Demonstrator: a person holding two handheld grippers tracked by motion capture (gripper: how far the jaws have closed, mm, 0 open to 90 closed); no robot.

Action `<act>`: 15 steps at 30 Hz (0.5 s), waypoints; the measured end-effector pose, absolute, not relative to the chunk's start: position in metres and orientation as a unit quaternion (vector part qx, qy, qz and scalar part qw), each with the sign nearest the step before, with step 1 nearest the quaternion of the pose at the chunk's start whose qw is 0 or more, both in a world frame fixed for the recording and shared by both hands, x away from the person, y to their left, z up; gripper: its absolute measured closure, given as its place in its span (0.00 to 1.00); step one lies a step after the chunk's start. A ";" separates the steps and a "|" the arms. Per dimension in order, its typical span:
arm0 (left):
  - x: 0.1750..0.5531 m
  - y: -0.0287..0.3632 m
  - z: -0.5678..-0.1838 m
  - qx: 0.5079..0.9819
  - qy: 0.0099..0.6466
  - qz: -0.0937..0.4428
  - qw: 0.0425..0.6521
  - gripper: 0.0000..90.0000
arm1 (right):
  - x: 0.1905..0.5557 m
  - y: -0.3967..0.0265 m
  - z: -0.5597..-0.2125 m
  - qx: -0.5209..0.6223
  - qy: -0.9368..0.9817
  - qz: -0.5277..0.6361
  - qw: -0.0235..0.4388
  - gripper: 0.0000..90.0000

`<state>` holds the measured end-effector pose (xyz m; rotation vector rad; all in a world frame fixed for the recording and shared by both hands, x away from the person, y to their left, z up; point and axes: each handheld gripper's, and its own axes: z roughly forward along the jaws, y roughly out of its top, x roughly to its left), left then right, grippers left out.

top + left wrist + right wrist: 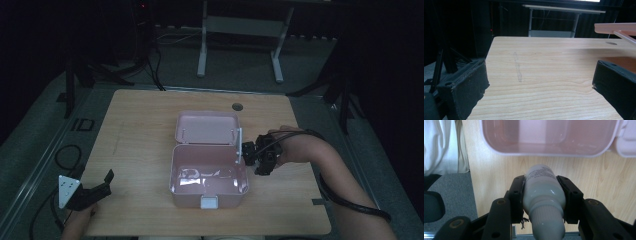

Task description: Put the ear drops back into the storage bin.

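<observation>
An open pink box [208, 196] sits mid-table, its lid [206, 127] folded back flat behind it. My right gripper [248, 152] hovers just right of the box, shut on a white bottle [239, 145]. In the right gripper view the white bottle [540, 192] is clamped between the two black jaws of my right gripper [541, 180], its base pointing at the pink box's rim [549, 153]. My left gripper [106, 182] rests near the table's front left corner, open. In the left gripper view my left gripper [541, 67] stands with its jaws wide apart over bare wood.
The wooden table [140, 115] has a round cable hole [237, 106] behind the lid. The box's white front latch [209, 202] faces the person. A white desk frame [240, 30] stands on the floor beyond. White clothing [439, 145] shows at the table's edge.
</observation>
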<state>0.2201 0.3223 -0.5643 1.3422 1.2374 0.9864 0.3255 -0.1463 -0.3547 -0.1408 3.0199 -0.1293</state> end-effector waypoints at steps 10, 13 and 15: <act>0.220 0.322 -0.564 0.556 0.515 0.409 0.508 0.00 | 0.328 -0.124 -0.356 -0.056 0.996 -0.036 0.056 0.66; 0.220 0.322 -0.564 0.557 0.514 0.409 0.508 0.00 | 0.329 -0.117 -0.357 -0.061 0.996 -0.037 0.053 0.66; 0.220 0.322 -0.564 0.557 0.514 0.409 0.508 0.00 | 0.330 -0.112 -0.358 -0.059 0.996 -0.036 0.053 0.66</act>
